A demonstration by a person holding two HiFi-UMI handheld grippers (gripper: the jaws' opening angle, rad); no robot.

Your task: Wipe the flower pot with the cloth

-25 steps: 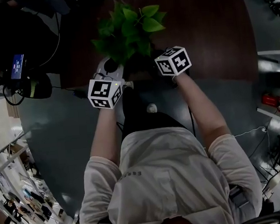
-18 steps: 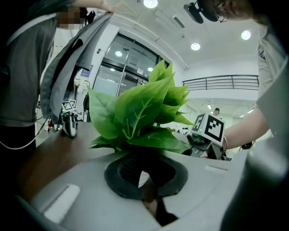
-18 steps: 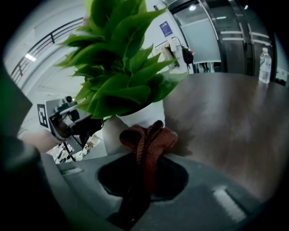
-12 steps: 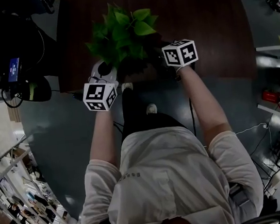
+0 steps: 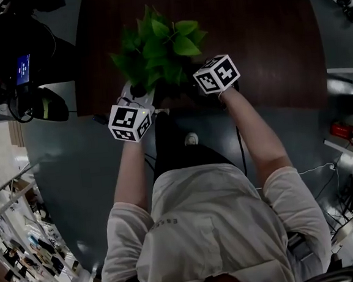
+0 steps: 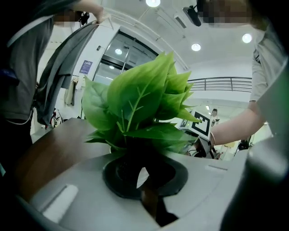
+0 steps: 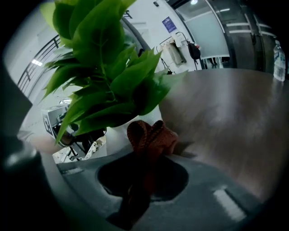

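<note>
A person in a pale shirt (image 5: 214,226) stands at a dark brown wooden table (image 5: 260,44), arms stretched forward, one claw in each hand. The white flower pot (image 7: 118,137) sits near the table's near edge, between the two claws. From above it is almost wholly covered by its green leafy plant (image 5: 156,47).

The right gripper (image 7: 144,158) comes at the pot from the right, angled downward. It pinches a bunched reddish-brown knitted cloth (image 7: 151,135) in its jaws. The free wad of cloth sticks out past the tips and lies against the pot's white wall, just under the lowest leaves.

The left gripper (image 5: 140,90) sits on the plant's other side, nearly level, with its jaws pressed together. The leaves rise directly beyond its tips. A sliver of white shows through the round gap in the jaws, but I cannot tell whether they nip the pot itself.
</note>
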